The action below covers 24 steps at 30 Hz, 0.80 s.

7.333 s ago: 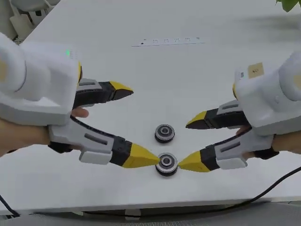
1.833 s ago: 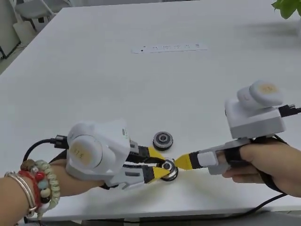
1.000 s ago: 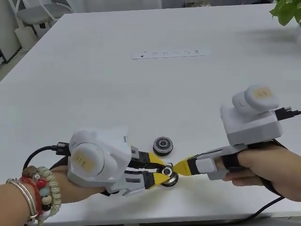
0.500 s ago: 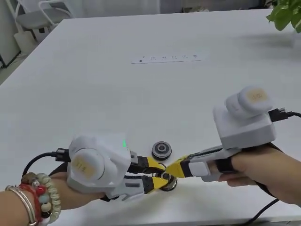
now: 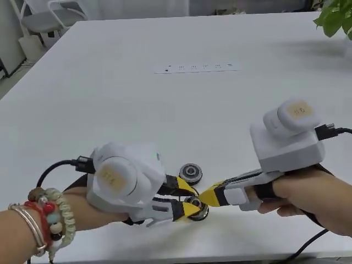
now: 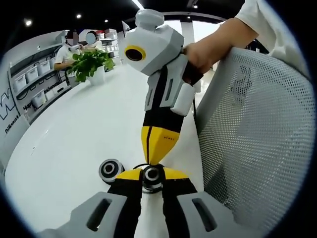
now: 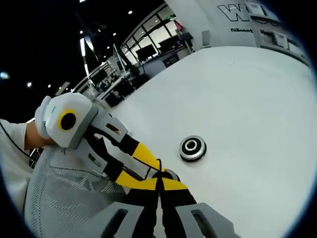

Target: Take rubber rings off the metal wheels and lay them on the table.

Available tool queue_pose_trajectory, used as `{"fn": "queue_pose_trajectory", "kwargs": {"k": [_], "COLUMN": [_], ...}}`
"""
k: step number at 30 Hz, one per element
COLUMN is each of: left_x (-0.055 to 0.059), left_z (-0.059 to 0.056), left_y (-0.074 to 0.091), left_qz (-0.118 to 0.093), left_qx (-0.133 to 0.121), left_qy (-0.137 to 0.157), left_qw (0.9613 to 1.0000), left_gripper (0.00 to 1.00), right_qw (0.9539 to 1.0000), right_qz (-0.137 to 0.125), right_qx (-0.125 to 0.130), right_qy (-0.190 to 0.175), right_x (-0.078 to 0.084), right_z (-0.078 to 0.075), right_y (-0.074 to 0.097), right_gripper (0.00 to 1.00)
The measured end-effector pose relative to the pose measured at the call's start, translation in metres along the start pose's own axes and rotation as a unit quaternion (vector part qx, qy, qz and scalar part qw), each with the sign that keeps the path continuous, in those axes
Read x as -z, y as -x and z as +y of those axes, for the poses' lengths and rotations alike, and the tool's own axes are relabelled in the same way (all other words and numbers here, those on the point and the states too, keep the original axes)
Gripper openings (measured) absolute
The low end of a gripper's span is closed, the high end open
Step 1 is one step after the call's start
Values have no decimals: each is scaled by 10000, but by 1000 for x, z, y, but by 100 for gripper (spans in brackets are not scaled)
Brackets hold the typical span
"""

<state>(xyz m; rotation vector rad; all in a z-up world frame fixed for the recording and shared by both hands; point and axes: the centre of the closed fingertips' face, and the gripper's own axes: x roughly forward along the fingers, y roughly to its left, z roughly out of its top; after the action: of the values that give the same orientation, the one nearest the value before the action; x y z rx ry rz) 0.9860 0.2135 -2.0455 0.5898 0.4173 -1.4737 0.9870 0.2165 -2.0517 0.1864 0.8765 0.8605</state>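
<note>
The left gripper point(image 5: 190, 198) pinches a round silver metal wheel point(image 6: 152, 179) that rests at the near edge of the white worktop point(image 5: 165, 110). The right gripper point(image 7: 159, 182), its jaws pressed together, nips the thin black rubber ring point(image 7: 158, 164) at that wheel's rim. A second metal wheel point(image 5: 190, 172) lies flat just beyond, apart from both grippers.

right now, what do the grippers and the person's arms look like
Both the left gripper and right gripper have boxy white housings with a round yellowish marked disc, black jaws and pointed yellow tips. A black cable leaves each housing. The left wrist wears red and brown bead bracelets plus thin bangles. The right arm has a white sleeve.
</note>
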Motion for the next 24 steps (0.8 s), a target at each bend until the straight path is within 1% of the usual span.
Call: {"fn": "queue_pose_trajectory", "kwargs": {"k": [1, 3, 5, 6, 7, 8, 9, 10, 12, 13, 14, 17, 19, 22, 24], "left_x": [-3, -10, -14, -15, -16, -18, -21, -26, -32, -35, -36, -40, -40, -36, -36], "left_z": [0, -3, -5, -6, -6, -5, -5, -5, -5, -5, -5, -3, -3, 2, 4], "left_y": [3, 10, 18, 23, 27, 32, 35, 41, 49, 56, 59, 76, 87, 103, 116], "left_qz": [-47, -132, -140, -116, -129, -132, -181, -273, -392, -402, -410, -508, -508, -471, -612], "left_qx": [26, 117, 147, 175, 147, 147, 154, 148, 112, 93, 62, -151, -255, -534, -718], "left_qy": [79, 86, 33, -44, -86, -52, 56, 147, 161, 176, 195, 197, 185, 175, 307], "left_qw": [10000, 9998, 9998, 9998, 9998, 9998, 9997, 9994, 9990, 9990, 9990, 9984, 9982, 9973, 9951], "left_gripper": [14, 23, 29, 32, 33, 36, 38, 40, 46, 48, 49, 53, 59, 66, 69], "right_qw": [10000, 10000, 9999, 9999, 9999, 9999, 9998, 9997, 9995, 9993, 9991, 9984, 9979, 9972, 9967], "right_qz": [-9, -30, -52, -69, -85, -94, -96, -98, -98, -120, -144, -218, -242, -224, -245], "right_qx": [20, 76, 93, 101, 112, 123, 135, 168, 213, 239, 257, 270, 268, 226, 222], "right_qy": [-1, 25, 26, 38, 52, 62, 80, 141, 221, 253, 292, 442, 535, 674, 745], "right_x": [-1, -3, -4, -5, -6, -7, -7, -9, -11, -13, -15, -23, -26, -28, -31], "right_z": [0, -1, -1, -1, -1, -3, -3, -3, -3, -3, -2, 3, 6, 12, 16], "right_y": [0, 3, 5, 6, 7, 8, 8, 9, 11, 12, 13, 19, 21, 24, 26], "right_gripper": [0, 0, 0, 0, 0, 0, 0, 0, 0, 0, 0, 0, 0, 0, 0]}}
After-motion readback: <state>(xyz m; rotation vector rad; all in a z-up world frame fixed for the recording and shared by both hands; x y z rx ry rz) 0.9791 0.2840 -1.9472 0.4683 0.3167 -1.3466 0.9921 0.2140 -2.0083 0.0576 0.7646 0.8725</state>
